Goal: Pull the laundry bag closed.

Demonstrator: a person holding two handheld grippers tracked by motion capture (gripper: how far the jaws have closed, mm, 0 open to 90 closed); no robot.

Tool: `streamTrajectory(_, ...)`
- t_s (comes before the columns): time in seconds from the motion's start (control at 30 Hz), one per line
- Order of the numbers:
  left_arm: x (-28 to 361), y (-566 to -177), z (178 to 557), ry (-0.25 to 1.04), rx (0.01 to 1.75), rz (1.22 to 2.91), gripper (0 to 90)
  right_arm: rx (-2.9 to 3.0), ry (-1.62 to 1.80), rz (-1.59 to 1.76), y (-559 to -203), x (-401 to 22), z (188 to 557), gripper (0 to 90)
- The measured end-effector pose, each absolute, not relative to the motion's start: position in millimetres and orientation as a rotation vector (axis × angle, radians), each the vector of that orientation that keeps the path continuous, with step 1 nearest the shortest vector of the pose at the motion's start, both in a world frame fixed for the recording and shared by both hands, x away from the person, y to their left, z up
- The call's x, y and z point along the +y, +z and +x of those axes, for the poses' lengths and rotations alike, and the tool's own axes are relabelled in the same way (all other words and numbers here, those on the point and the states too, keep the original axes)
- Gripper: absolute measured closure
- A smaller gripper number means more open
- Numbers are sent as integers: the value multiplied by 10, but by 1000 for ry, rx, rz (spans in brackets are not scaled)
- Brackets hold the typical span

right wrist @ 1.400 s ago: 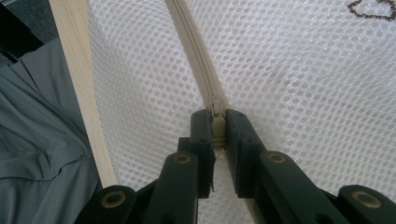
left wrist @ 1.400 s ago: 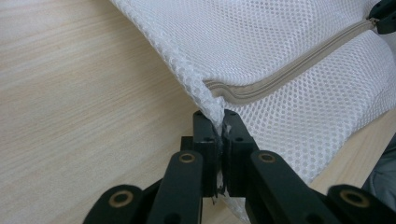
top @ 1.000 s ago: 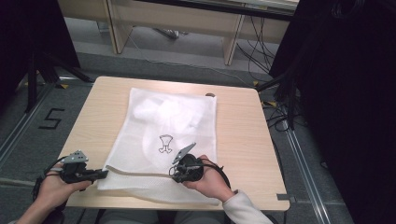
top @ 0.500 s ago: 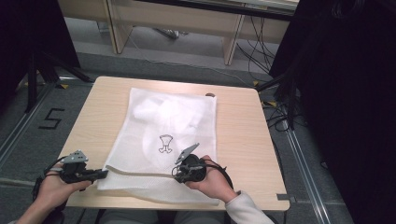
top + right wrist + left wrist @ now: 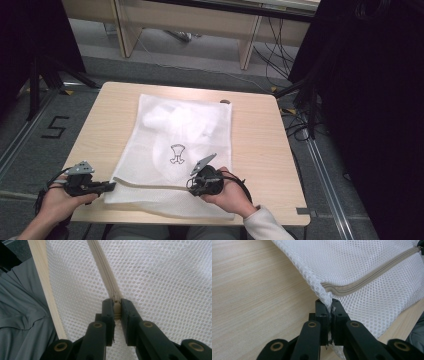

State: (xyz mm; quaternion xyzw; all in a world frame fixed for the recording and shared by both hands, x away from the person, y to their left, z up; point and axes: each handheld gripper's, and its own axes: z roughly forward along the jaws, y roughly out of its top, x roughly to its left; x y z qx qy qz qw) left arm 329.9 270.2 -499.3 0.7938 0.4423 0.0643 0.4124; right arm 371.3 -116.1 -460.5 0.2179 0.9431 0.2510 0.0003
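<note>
A white mesh laundry bag [image 5: 180, 145] lies flat on the wooden table [image 5: 255, 130], with a white garment and a small dark emblem showing through it. Its beige zipper [image 5: 372, 277] runs along the near edge. My left gripper [image 5: 111, 186] at the table's near left is shut on the bag's corner [image 5: 327, 301], pinching the mesh beside the zipper's end. Near the bag's front middle, my right gripper [image 5: 192, 184] is shut on the zipper slider [image 5: 116, 308], and the closed zipper [image 5: 105, 272] runs away from the jaws.
The table's near edge [image 5: 47, 292] lies just beside the right gripper, with grey cloth of the person's clothing [image 5: 22, 322] below it. Wooden desk legs [image 5: 247, 47] and cables [image 5: 280, 55] stand on the floor behind the table. A dark curtain [image 5: 370, 100] hangs at the right.
The right gripper has shifted slightly to the right along the bag's near edge. The left gripper has stayed where it was.
</note>
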Motion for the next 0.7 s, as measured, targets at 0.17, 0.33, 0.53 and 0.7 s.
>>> streamTrajectory(0.17, 2692, -5006, 3296, 181, 1113, 1977, 855, 2956, 788, 692, -4598, -1184, 3709, 824)
streamTrajectory(0.33, 2693, -5006, 3295, 183, 1115, 1977, 855, 2954, 786, 700, -4601, -1218, 3703, 824)
streamTrajectory(0.53, 2700, -5001, 3298, 172, 1114, 1987, 855, 2947, 793, 702, -4600, -1260, 3702, 824)
streamTrajectory(0.7, 2695, -5008, 3296, 181, 1116, 1977, 855, 2948, 796, 714, -4596, -1282, 3695, 824)
